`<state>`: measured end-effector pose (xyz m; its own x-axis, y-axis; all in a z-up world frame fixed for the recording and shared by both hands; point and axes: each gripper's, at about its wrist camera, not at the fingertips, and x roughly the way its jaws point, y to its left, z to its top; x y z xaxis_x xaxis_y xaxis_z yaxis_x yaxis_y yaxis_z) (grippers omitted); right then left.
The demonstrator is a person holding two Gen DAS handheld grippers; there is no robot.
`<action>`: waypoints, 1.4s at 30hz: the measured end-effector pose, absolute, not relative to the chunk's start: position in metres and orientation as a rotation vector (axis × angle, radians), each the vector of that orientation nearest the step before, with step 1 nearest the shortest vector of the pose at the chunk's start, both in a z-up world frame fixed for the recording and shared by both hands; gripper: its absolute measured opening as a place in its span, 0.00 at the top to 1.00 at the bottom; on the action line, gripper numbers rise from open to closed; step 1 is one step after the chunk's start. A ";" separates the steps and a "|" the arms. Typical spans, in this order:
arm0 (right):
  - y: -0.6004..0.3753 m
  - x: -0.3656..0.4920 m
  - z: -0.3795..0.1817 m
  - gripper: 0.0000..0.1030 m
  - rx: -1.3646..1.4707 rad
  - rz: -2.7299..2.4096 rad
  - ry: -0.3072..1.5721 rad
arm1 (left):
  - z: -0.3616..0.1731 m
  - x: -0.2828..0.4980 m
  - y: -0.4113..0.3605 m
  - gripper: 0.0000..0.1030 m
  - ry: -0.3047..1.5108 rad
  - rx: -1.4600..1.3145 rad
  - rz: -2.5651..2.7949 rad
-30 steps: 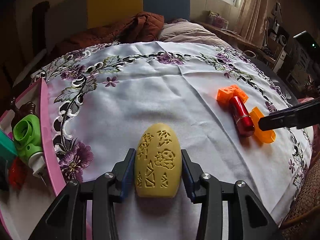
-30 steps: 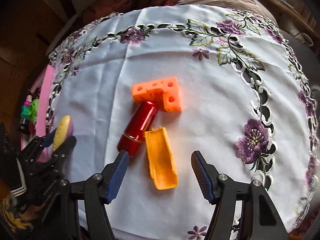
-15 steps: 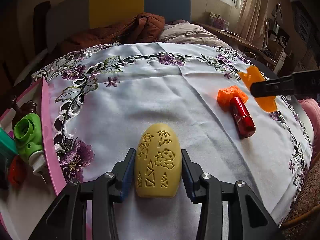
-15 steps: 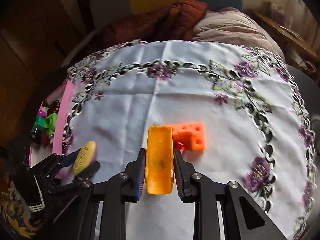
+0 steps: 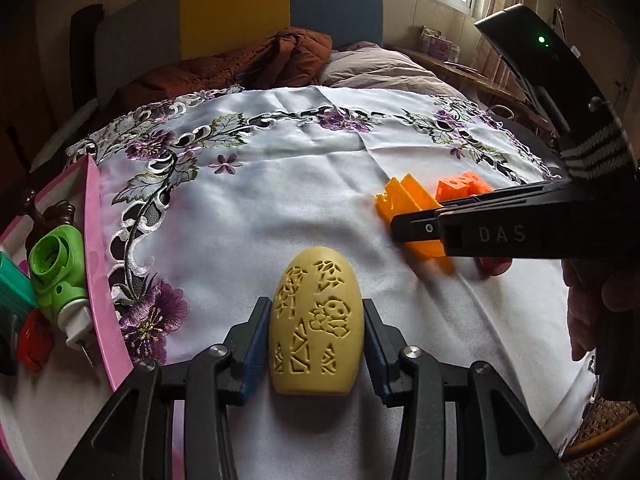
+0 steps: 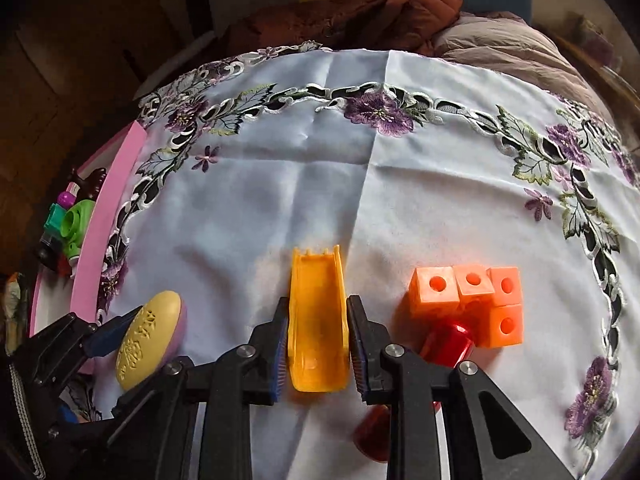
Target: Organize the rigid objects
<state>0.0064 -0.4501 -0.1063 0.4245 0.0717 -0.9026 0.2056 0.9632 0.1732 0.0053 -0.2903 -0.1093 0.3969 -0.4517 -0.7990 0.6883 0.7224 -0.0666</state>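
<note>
My left gripper [image 5: 316,344] is shut on a yellow egg-shaped piece [image 5: 316,320] with carved patterns, held just over the white embroidered cloth [image 5: 248,216]. The egg also shows in the right wrist view [image 6: 150,338]. My right gripper [image 6: 318,344] is shut on an orange toy slide [image 6: 318,320], held above the cloth. In the left wrist view the slide [image 5: 408,208] sits to the right of the egg. An orange block cluster [image 6: 468,300] and a red cylinder [image 6: 446,340] lie on the cloth, right of the slide.
A pink-rimmed tray [image 5: 104,280] stands at the cloth's left edge and holds a green toy [image 5: 56,272] and other small items. The tray also shows in the right wrist view [image 6: 108,216]. A bed with brown bedding [image 5: 248,64] lies behind.
My right gripper closed on the orange slide, lifted it off the cloth and carried it left toward the egg. My left gripper has stayed put with the egg.
</note>
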 end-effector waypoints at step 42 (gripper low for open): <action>-0.431 0.011 -0.104 0.74 0.025 -0.107 1.084 | -0.028 -0.011 -0.218 0.58 0.802 0.182 -0.597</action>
<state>0.0108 -0.4308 -0.1039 0.4631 -0.0751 -0.8831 0.0997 0.9945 -0.0323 -0.0109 -0.2181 -0.0284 0.5415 -0.4323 -0.7210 0.5663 0.8215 -0.0672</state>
